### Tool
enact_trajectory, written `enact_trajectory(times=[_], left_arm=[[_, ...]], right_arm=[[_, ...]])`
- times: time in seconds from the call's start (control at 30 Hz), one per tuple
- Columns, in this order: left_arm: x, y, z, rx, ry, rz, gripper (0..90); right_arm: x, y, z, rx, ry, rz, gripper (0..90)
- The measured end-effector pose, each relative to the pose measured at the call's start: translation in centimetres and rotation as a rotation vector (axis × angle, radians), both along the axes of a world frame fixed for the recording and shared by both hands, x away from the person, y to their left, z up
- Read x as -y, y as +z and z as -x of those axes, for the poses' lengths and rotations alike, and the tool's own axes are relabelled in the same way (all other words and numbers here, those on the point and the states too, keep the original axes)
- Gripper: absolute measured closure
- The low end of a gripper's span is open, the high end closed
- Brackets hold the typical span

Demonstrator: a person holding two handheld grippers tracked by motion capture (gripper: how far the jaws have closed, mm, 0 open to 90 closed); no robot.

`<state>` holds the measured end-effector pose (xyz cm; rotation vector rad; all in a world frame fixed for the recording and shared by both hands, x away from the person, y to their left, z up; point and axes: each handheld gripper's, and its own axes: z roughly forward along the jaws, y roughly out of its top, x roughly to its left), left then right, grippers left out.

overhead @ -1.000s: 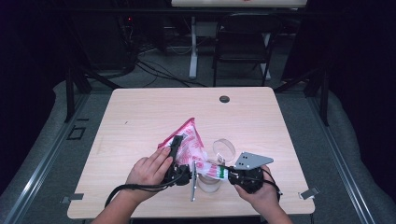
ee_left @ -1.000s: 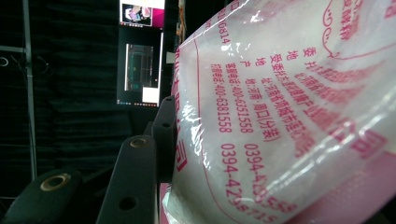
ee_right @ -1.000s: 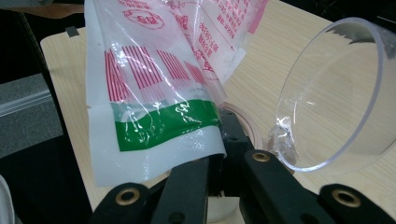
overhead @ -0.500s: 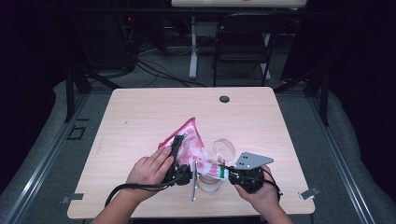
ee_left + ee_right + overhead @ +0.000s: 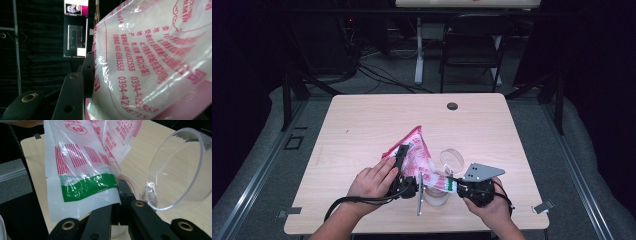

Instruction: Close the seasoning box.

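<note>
Both sets of fingers grip one plastic bag.

The right gripper (image 5: 117,213) pinches the bag (image 5: 82,177) at its green-striped edge; the left gripper (image 5: 404,170) clamps its pink-printed bulk, held low over the worktop (image 5: 362,125), beside a clear round lid (image 5: 180,170).

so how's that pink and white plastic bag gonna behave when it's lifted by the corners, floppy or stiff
Probably floppy: the bag is thin crinkled film that folds and creases where the right gripper pinches its edge. It bulges against the left gripper, so the contents likely shift and sag. The glossy film may slip.
</note>
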<state>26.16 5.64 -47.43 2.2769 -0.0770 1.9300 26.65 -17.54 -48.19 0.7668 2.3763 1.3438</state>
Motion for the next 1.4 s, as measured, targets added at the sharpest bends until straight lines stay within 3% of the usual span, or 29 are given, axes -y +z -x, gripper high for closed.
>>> enact_trajectory(times=[0.77,0.83,0.87,0.9,0.93,1.1,1.4], left_arm=[[0.16,0.12,-0.14,0.004,-0.01,-0.008,60.9],[0.1,-0.06,-0.36,0.026,-0.038,0.006,60.9],[0.21,0.2,-0.1,0.0,-0.003,-0.015,60.9],[0.22,0.21,-0.11,-0.003,-0.003,-0.015,60.9],[0.13,-0.04,-0.42,0.027,-0.039,0.006,60.9],[0.24,0.1,-0.14,-0.007,-0.001,-0.01,60.9],[0.4,-0.03,-0.11,-0.003,-0.004,-0.024,60.9]], right_arm=[[0.06,-0.07,-0.02,0.001,-0.004,0.003,90.0],[0.07,-0.06,-0.03,0.0,-0.004,0.002,90.0],[0.06,-0.06,-0.02,0.001,-0.005,0.001,90.0],[0.09,-0.04,-0.02,-0.001,-0.003,0.0,90.0],[0.09,-0.04,-0.02,-0.001,-0.003,0.0,90.0],[0.1,-0.05,-0.02,-0.002,-0.003,0.0,90.0],[0.18,-0.11,-0.1,-0.008,-0.007,-0.001,90.0]])
